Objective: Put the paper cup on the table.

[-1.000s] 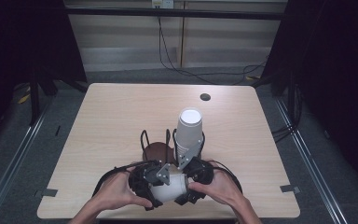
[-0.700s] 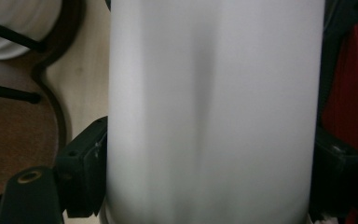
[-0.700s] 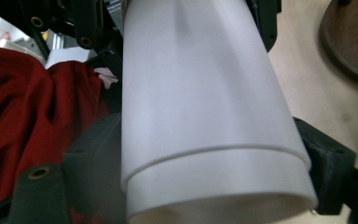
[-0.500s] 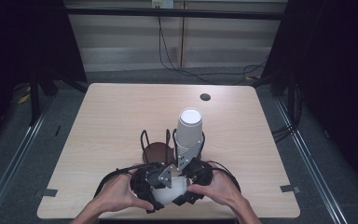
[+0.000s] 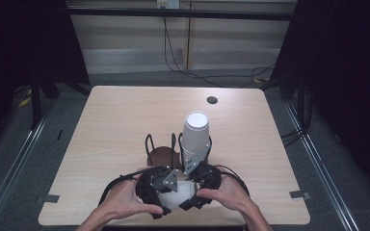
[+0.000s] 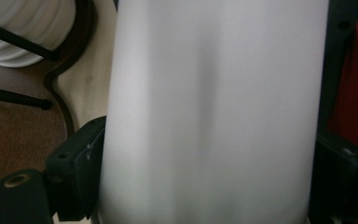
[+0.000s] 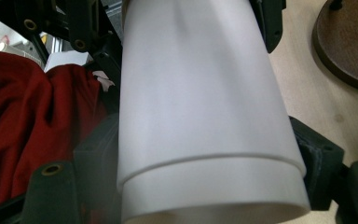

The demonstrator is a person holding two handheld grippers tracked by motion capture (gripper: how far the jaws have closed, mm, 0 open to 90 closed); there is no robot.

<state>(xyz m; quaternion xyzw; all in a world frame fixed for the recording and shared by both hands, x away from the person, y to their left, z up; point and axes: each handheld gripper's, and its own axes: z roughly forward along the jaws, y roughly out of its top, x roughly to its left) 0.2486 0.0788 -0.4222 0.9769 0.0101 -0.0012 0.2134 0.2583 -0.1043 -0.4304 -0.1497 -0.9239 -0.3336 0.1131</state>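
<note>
White cup [image 5: 176, 196] clamped between left hand-held gripper [image 5: 155, 188] and right hand-held gripper [image 5: 200, 185], at 6 o'clock of surface [image 5: 115, 120]; both closed on it.

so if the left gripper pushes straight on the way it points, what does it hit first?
Probably the right gripper: the left gripper is shut on the white cups, with the other's black jaws just beyond. Depth is unclear.

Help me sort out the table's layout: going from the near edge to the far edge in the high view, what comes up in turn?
White paper cup held between the two grippers → brown round holder base with black wire loops → stack of white paper cups → small dark round hole near the table's far edge.
</note>
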